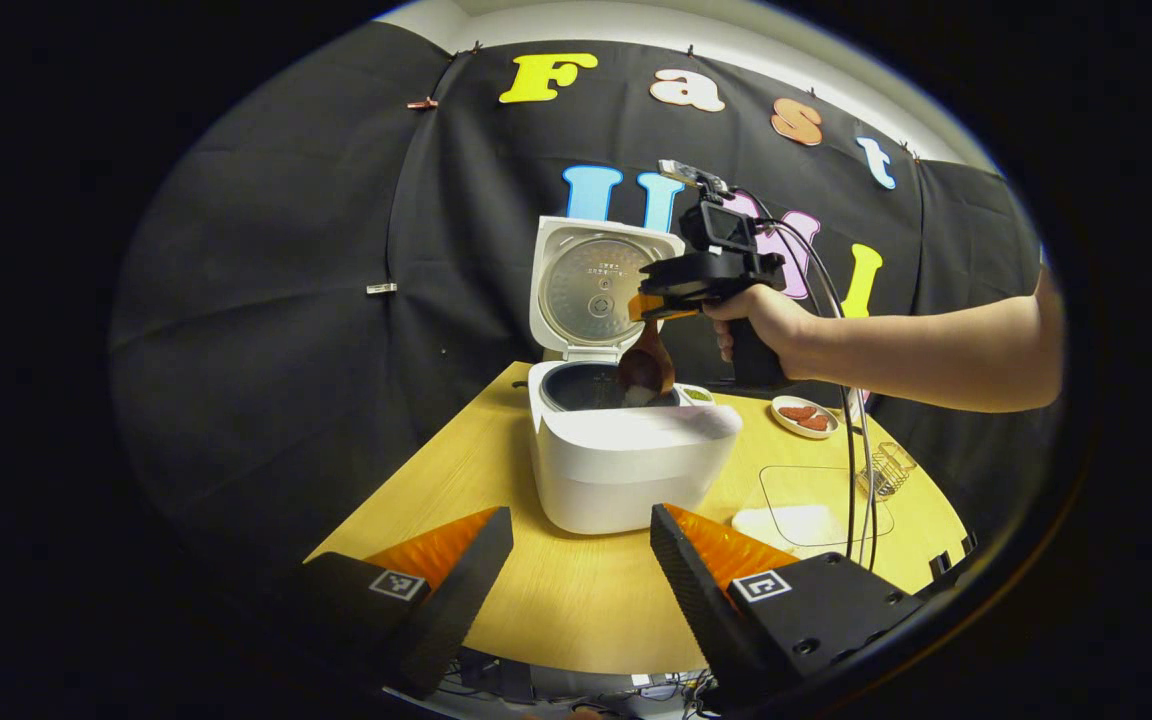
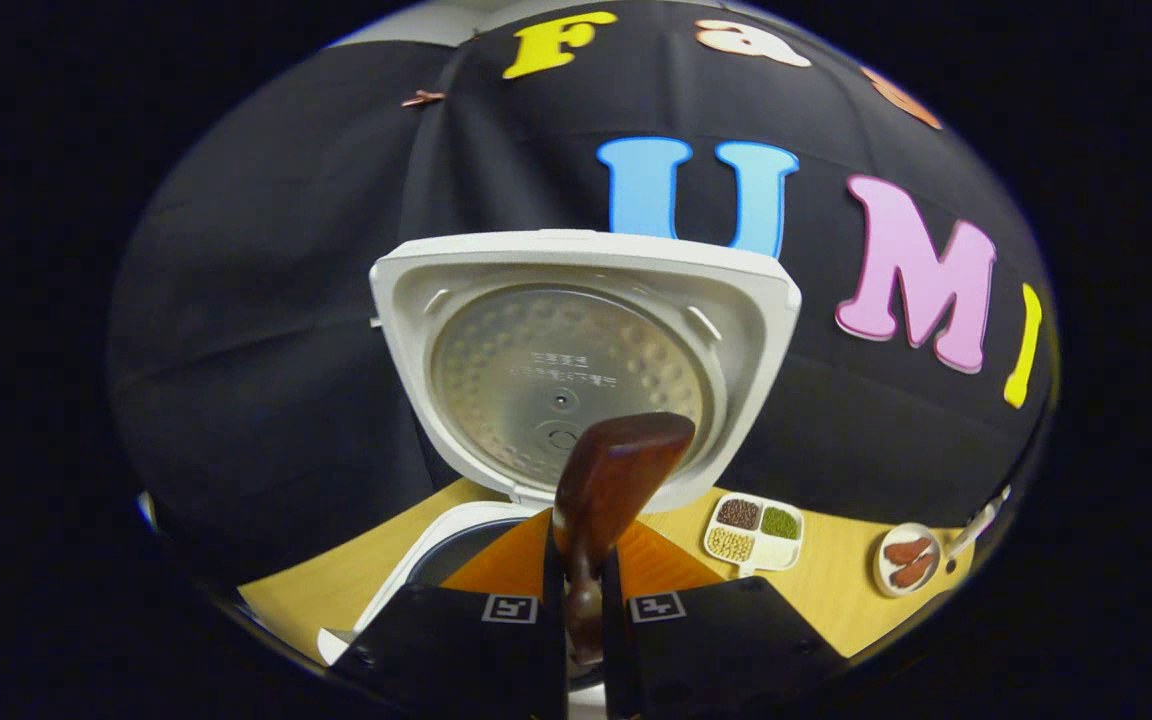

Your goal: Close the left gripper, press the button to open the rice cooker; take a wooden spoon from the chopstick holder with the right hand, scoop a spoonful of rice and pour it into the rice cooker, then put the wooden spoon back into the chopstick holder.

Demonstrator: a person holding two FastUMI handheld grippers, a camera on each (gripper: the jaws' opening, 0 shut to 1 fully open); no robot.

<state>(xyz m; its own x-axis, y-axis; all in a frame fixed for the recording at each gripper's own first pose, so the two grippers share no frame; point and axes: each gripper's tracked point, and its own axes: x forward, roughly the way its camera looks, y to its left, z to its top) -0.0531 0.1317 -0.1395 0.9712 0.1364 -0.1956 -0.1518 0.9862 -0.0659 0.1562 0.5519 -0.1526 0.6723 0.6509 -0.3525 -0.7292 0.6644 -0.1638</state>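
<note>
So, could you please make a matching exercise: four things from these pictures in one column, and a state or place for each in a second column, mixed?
Things:
1. rice cooker lid
2. wooden spoon
3. left gripper
4. small plate with red pieces

States or places:
A. held in the right gripper above the pot
B. raised upright
C. jaws apart, holding nothing
D. on the table, right of the cooker in the left gripper view

Pairs: 1-B, 2-A, 3-C, 4-D

Small printed lines on the inner plate of the open rice cooker lid (image 2: 566, 375) are too fine to read; square black-and-white markers sit on the gripper bodies.
</note>
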